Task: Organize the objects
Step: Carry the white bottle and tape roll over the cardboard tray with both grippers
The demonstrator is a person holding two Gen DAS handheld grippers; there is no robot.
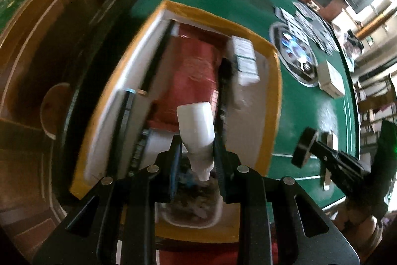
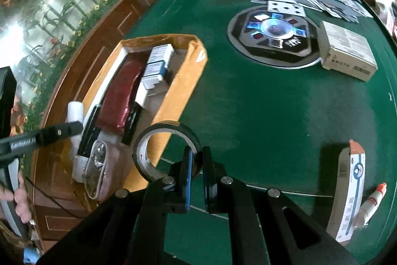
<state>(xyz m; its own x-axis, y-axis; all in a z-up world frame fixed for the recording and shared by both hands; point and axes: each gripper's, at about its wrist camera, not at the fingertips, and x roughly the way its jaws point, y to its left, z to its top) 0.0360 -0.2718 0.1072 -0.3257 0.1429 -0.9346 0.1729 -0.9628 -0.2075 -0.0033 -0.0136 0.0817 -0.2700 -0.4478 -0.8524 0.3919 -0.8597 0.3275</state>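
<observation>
1. Left wrist view: my left gripper (image 1: pixel 198 153) is clamped narrow on a small white bottle (image 1: pixel 197 126), held at the shoulder just above its nozzle, body pointing away from me; it hangs over the yellow-rimmed box (image 1: pixel 271 101) on the green table (image 1: pixel 310 116), above a red pouch (image 1: pixel 191 71).
2. Right wrist view: my right gripper (image 2: pixel 197 165) is fully closed on the wall of a black tape roll (image 2: pixel 166 150), one finger inside the ring, one outside; roll is lifted near the box's edge.
3. Handling, bottle: judged light, smooth plastic, likely slippery; the shoulder grip keeps it from sliding out.
4. Handling, roll: stiff and light; the wall pinch looks secure but it may swing.
5. Unsorted on the table: curved packet (image 2: pixel 352 190), glue tube (image 2: pixel 372 203).
</observation>
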